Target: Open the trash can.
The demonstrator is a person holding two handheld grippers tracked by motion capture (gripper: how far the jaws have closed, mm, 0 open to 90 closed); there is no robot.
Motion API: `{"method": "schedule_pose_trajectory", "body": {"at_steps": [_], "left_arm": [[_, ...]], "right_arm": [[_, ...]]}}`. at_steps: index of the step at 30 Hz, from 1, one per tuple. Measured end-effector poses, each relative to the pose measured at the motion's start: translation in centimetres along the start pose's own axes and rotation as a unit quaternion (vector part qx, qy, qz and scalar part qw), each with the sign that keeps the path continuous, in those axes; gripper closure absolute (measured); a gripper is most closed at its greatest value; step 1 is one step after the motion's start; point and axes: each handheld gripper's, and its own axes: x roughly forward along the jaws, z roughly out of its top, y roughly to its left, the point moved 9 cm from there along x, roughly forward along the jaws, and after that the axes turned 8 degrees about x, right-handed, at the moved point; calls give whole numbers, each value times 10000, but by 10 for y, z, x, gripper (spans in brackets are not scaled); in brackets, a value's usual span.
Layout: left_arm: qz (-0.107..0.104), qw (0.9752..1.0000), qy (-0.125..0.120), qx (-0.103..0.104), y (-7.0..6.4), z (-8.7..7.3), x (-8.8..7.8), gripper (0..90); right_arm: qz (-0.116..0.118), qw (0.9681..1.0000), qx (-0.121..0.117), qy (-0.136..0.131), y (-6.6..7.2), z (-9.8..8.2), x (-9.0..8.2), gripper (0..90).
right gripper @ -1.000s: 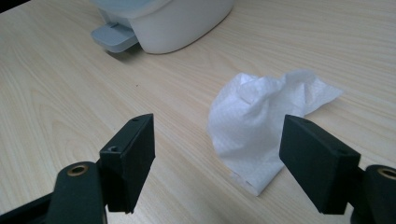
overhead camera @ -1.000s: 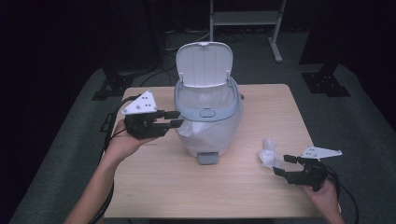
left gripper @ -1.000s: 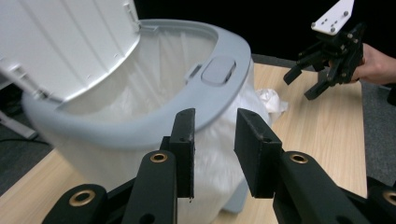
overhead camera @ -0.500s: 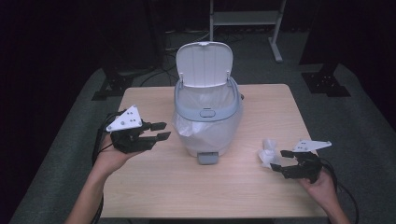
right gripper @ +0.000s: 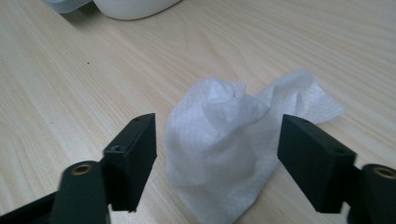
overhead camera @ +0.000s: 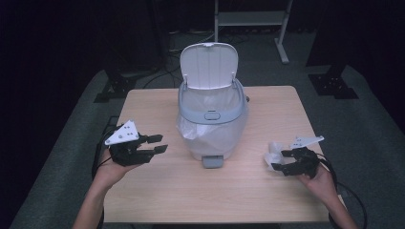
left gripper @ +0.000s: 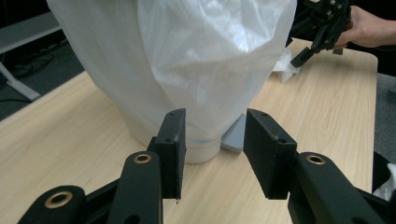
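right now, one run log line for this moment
right gripper: jaws open, closing around tissue | left gripper: jaws open, empty | bin: lid up

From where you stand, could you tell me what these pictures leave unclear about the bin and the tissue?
- Inside of the bin: high view, hidden by its front rim and liner bag.
- Bin top and lid: left gripper view, cut off by the upper edge.
- Underside of the tissue: right gripper view, hidden by its own folds.

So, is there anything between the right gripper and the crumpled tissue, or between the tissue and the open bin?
Nothing visible. The tissue already sits between the open jaws of the right gripper, untouched. The bare table leads to the bin, whose lid stands open.
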Motion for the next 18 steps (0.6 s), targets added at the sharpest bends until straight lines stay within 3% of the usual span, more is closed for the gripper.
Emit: {"method": "schedule_pose_trajectory", "body": {"at_steps": [11,18], "left_arm": [[113,9998,152,-44,0,-25,10,522],[223,9994,246,-125,0,-47,25,467]], "right_arm": [[109,9998,75,120,-1,-3,13,374],[113,9998,73,137,0,-7,18,514]]}}
